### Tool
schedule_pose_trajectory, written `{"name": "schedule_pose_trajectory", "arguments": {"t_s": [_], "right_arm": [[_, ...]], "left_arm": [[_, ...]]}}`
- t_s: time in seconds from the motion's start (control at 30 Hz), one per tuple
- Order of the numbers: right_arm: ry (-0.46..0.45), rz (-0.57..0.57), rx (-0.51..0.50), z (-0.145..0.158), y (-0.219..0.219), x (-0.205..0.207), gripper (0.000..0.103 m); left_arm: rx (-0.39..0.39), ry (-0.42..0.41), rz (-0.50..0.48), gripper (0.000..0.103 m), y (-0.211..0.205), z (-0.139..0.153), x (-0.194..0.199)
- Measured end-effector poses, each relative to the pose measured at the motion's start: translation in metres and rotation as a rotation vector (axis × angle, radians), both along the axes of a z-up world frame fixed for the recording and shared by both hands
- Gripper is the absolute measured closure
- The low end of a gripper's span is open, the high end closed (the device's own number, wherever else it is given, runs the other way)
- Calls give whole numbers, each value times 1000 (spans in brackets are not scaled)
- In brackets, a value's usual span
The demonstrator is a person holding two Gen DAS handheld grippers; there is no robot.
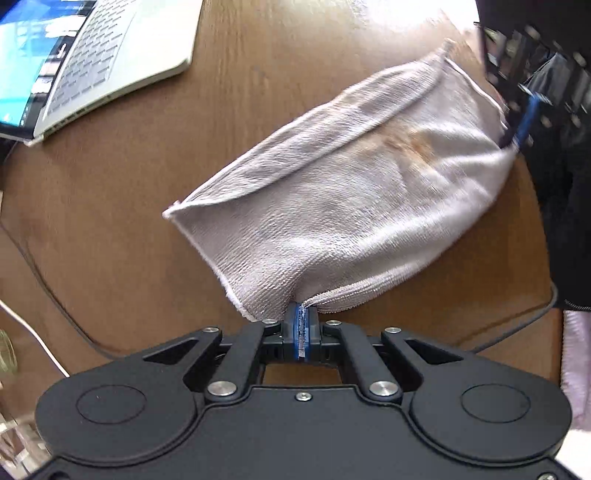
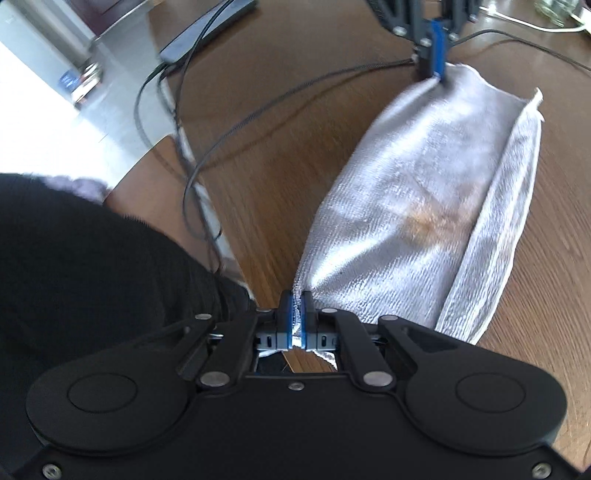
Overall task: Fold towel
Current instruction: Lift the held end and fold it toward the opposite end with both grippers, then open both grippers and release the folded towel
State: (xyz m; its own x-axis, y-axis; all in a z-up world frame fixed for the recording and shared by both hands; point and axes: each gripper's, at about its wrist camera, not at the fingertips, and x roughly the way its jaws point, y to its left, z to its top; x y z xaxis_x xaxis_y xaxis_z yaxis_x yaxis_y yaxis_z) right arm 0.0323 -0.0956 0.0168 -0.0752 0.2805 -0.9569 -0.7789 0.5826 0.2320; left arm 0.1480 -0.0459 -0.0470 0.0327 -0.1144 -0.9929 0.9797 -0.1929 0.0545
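Observation:
A pale grey towel (image 1: 354, 195) with a brown stain stretches above the wooden table (image 1: 122, 206), folded double and sagging between both grippers. My left gripper (image 1: 302, 314) is shut on one corner of it. The right gripper (image 1: 519, 138) shows at the far right of the left wrist view, pinching the opposite corner. In the right wrist view the towel (image 2: 424, 206) runs away from my right gripper (image 2: 295, 306), which is shut on the near corner, to the left gripper (image 2: 437, 72) at the top. A loose folded layer lies along the towel's right side.
An open laptop (image 1: 92, 62) sits at the table's far left. Black cables (image 2: 229, 122) and a white cable (image 1: 33, 332) cross the table. A person's dark sleeve (image 2: 92, 266) fills the left of the right wrist view. A glass jar (image 2: 554, 7) stands at the back.

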Motion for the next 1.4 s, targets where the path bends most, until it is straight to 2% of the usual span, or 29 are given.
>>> {"name": "schedule_pose_trajectory", "arguments": {"t_s": [0.13, 0.23, 0.37, 0.5, 0.8, 0.93, 1.03, 1.07, 1.13, 1.17, 1.2, 1.23, 1.27, 1.37, 1.4], "right_arm": [[-38, -152, -56, -6, 17, 0, 99], [-49, -354, -101, -7, 26, 8, 99], [-53, -526, -129, -9, 34, 13, 99], [-52, -704, -135, -16, 45, 17, 99], [-28, -913, -160, -27, 64, 19, 99], [-12, -965, -159, -30, 70, 17, 99], [-15, -971, -166, -32, 78, 16, 96], [-20, -975, -167, -32, 80, 14, 94], [-20, -961, -164, -32, 86, 10, 67], [-22, -952, -155, -30, 89, 7, 58], [-26, -942, -147, -28, 91, 3, 30], [-40, -931, -138, -23, 89, 3, 15], [-61, -918, -125, -16, 84, 6, 15], [-117, -799, -84, -4, 79, -1, 15], [-134, -749, -67, 0, 75, -3, 15]], "left_arm": [[-8, -7, -52, 100, -10, 0, 29], [-7, -1, -88, 100, -16, 0, 48], [5, 15, -156, 99, -24, 1, 73], [12, 38, -185, 98, -28, 1, 94], [36, 46, -300, 97, -45, 1, 120], [27, 46, -294, 97, -41, 2, 130], [21, 43, -255, 97, -38, 3, 137], [20, 39, -241, 97, -37, 3, 139], [8, 9, -224, 94, -33, 5, 139], [1, -9, -218, 92, -27, 8, 139], [-5, -26, -212, 88, -22, 10, 139], [-10, -30, -202, 84, -17, 14, 139], [-19, -38, -182, 81, -10, 19, 141], [-34, -37, -99, 61, 10, 37, 141], [-49, -37, -78, 46, 9, 36, 124]]}}
